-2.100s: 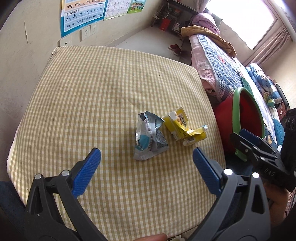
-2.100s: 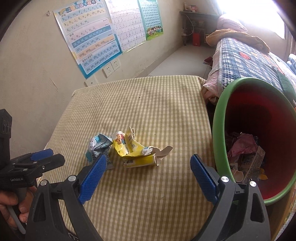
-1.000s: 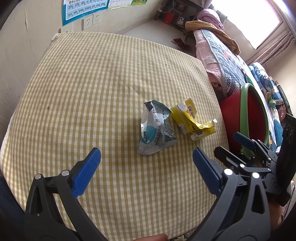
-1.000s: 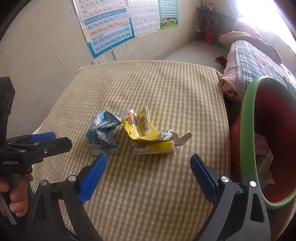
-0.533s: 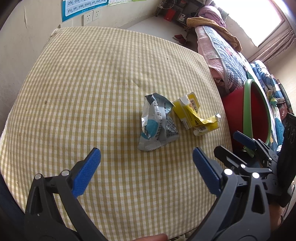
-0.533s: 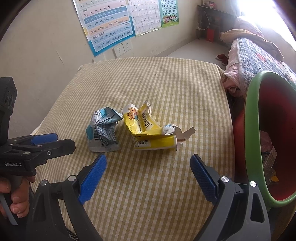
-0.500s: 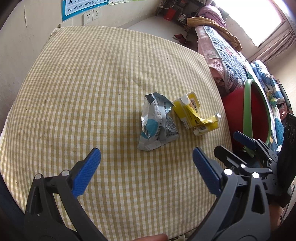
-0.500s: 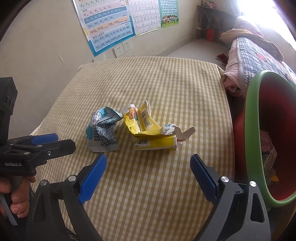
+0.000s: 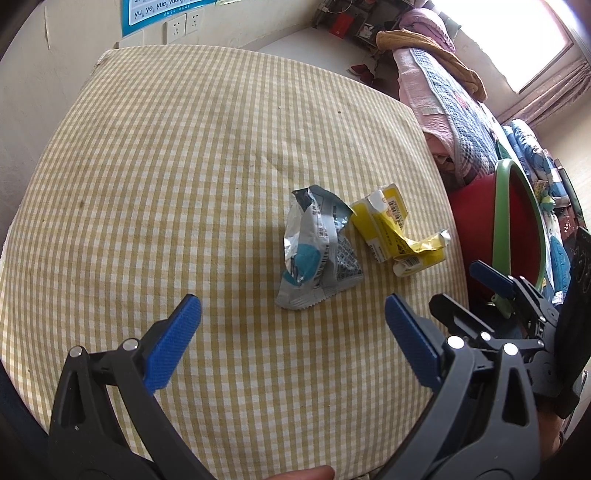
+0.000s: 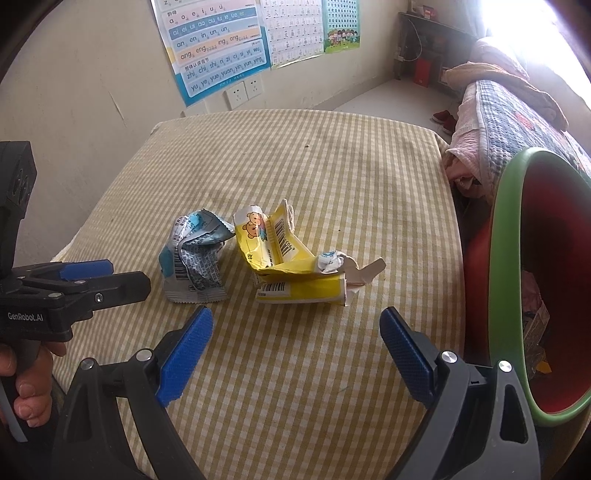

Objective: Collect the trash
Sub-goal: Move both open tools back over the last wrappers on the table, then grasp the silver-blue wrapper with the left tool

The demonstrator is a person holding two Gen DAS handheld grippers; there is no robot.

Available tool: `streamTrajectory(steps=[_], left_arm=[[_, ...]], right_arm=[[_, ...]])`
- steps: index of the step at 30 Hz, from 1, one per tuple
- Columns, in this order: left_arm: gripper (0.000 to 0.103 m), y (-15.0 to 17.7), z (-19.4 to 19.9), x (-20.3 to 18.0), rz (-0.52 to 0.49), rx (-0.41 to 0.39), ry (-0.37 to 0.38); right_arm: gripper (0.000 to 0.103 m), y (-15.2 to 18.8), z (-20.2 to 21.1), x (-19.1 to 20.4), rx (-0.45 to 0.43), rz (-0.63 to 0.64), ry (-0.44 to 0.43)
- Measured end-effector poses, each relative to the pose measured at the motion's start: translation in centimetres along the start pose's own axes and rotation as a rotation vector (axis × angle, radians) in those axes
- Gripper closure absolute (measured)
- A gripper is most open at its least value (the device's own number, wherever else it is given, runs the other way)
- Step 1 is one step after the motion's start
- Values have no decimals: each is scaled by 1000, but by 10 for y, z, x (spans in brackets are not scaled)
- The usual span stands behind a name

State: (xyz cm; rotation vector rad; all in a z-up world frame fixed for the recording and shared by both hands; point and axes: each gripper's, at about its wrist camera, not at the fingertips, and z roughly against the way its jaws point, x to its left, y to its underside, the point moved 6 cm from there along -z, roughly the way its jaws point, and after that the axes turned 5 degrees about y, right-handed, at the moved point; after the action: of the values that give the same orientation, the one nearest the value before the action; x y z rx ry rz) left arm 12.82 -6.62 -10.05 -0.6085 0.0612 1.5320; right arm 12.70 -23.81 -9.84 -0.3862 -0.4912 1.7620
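Observation:
A crumpled silver and blue wrapper [image 9: 317,254] [image 10: 195,254] and a crushed yellow carton [image 9: 397,236] [image 10: 295,266] lie side by side on the yellow checked tablecloth [image 9: 166,166] [image 10: 332,177]. My left gripper [image 9: 291,339] is open and empty, just short of the wrapper. My right gripper [image 10: 295,350] is open and empty, just short of the carton. Each gripper shows in the other's view, the right one [image 9: 495,295] and the left one [image 10: 88,280]. A red bin with a green rim [image 9: 506,206] [image 10: 506,258] stands at the table's right edge.
The bin holds trash [image 10: 535,317]. A wall with posters [image 10: 218,48] and sockets [image 9: 184,26] stands behind the table. A bed with quilts [image 9: 450,96] [image 10: 509,110] lies beyond the bin.
Both grippers have moved a little closer to the trash; the wrapper and carton have not moved. Both stay open.

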Motion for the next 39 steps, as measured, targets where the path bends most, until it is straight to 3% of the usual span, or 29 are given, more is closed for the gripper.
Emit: streamTrajectory(steps=[12, 23, 27, 32, 39], left_arm=[[6, -14, -17, 3, 7, 8, 6], [9, -24, -36, 0, -9, 27, 27], [22, -28, -44, 0, -3, 44, 38], [28, -30, -47, -1, -9, 41, 44], [48, -38, -56, -10, -17, 43, 48]], right_arm=[[14, -11, -16, 0, -5, 119, 71], [15, -20, -35, 14, 0, 193, 45], [15, -20, -41, 16, 6, 205, 40], [15, -23, -46, 14, 14, 183, 26], [14, -29, -50, 11, 8, 169, 21]])
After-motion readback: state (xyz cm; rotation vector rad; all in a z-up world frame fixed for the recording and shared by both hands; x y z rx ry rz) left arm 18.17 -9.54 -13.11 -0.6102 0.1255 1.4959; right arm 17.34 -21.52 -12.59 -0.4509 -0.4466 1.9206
